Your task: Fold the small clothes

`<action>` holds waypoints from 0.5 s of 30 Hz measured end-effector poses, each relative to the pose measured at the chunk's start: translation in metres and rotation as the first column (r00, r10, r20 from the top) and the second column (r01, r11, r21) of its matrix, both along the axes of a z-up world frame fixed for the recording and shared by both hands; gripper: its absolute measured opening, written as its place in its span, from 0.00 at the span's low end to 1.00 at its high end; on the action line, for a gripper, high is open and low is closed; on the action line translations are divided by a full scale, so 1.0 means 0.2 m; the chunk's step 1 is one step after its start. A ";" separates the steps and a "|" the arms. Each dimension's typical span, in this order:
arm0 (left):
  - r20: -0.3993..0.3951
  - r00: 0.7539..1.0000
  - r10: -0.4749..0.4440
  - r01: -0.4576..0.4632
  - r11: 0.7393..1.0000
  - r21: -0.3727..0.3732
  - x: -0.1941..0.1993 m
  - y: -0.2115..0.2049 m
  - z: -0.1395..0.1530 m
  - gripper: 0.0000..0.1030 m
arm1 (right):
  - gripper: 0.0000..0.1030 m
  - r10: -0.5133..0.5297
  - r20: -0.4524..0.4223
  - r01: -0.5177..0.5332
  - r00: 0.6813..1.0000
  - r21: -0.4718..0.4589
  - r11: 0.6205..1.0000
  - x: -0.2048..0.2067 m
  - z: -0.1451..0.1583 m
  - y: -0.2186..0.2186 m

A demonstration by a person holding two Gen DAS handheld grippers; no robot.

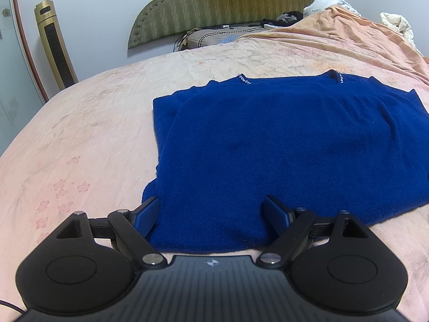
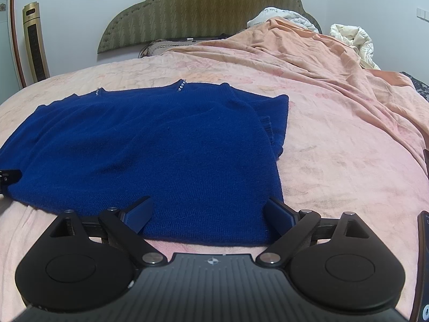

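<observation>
No lettering is legible anywhere. A blue knit sweater (image 1: 281, 145) with small beads at its neckline lies flat, sleeves folded in, on the wrinkled pink floral bedsheet (image 1: 88, 139). Left gripper (image 1: 211, 209) and right gripper (image 2: 210, 210) sit released at the sweater's near hem, fingers spread, grasping nothing

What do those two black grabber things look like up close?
Both look alike. The left gripper and the right gripper are matte black plastic, with two round, disc-shaped housings, a ribbed centre plate bearing a small silver compass-like emblem, and silver pivot pins on angled link bars. The fingers carry dark blue textured pads. A thin black cable trails beside the left one.
</observation>
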State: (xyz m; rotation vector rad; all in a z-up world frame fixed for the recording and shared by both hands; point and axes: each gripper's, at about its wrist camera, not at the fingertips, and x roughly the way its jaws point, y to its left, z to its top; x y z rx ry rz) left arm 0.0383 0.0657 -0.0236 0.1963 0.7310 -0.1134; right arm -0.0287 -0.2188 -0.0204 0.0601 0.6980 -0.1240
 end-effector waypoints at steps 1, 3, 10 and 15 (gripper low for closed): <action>0.000 1.000 0.000 0.000 1.000 0.000 0.00 0.00 0.00 0.82 | 0.91 0.000 0.000 0.000 1.000 0.000 1.000 0.00 0.00 0.00; 0.000 1.000 -0.001 0.001 1.000 0.000 0.00 0.00 0.00 0.83 | 0.92 0.000 0.000 0.000 1.000 0.000 1.000 0.00 0.00 0.00; -0.002 1.000 0.004 -0.004 1.000 -0.003 0.00 0.00 -0.01 0.83 | 0.94 0.002 0.000 -0.002 1.000 -0.001 1.000 0.00 0.00 0.00; -0.006 1.000 0.008 -0.008 1.000 -0.006 0.00 0.01 -0.02 0.84 | 0.95 0.001 0.000 -0.001 1.000 -0.001 1.000 0.00 0.00 0.01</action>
